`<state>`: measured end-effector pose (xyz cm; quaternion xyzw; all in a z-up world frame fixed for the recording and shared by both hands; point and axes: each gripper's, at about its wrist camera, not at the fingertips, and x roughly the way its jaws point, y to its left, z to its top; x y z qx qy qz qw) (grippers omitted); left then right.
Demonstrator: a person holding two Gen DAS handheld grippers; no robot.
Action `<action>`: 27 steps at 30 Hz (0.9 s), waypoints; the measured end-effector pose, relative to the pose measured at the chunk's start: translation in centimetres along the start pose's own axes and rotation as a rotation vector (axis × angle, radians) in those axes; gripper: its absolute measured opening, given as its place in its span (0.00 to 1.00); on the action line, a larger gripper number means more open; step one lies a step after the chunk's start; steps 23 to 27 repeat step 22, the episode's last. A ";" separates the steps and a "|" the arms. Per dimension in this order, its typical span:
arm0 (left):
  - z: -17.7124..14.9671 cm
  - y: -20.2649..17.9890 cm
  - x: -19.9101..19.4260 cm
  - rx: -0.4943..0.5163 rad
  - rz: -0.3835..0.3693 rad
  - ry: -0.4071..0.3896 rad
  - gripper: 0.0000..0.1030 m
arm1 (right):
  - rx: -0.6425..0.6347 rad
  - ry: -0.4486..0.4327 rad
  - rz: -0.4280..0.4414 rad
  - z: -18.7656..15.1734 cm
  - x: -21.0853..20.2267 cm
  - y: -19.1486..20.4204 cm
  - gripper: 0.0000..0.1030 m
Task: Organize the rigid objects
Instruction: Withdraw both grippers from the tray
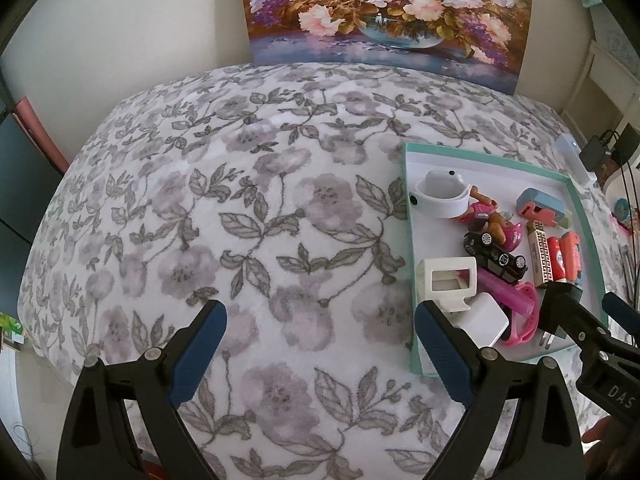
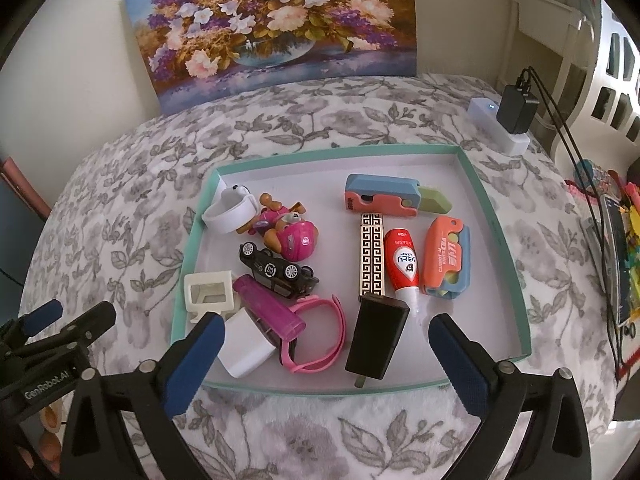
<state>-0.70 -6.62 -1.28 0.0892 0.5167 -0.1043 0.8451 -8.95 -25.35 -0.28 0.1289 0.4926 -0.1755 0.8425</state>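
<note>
From your left wrist, your left gripper hangs over a floral bedspread, jaws spread wide with nothing between them. A teal tray lies to the right, crowded with small hard things. Your right gripper pokes in at the tray's near right corner.

From your right wrist, your right gripper hovers at the tray's near edge, jaws spread and holding nothing. Inside the tray: a white band, a pink toy pup, a black car, a white frame, a white plug, a pink lighter, a pink strap, a black charger, a gold stick, a red tube and two orange-and-blue cutters.

Every loose piece sits in the tray; none lies on the bedspread. That fits things gathered in, or a heap awaiting sorting out.
</note>
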 end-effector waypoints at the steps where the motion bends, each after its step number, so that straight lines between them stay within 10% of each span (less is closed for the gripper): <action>1: 0.0 0.0 0.0 0.000 0.002 0.000 0.92 | 0.001 -0.001 0.000 0.0 0.0 0.0 1.00; 27: 0.0 0.0 -0.2 0.004 0.021 -0.013 0.92 | -0.013 0.007 -0.004 0.0 0.3 -0.2 1.00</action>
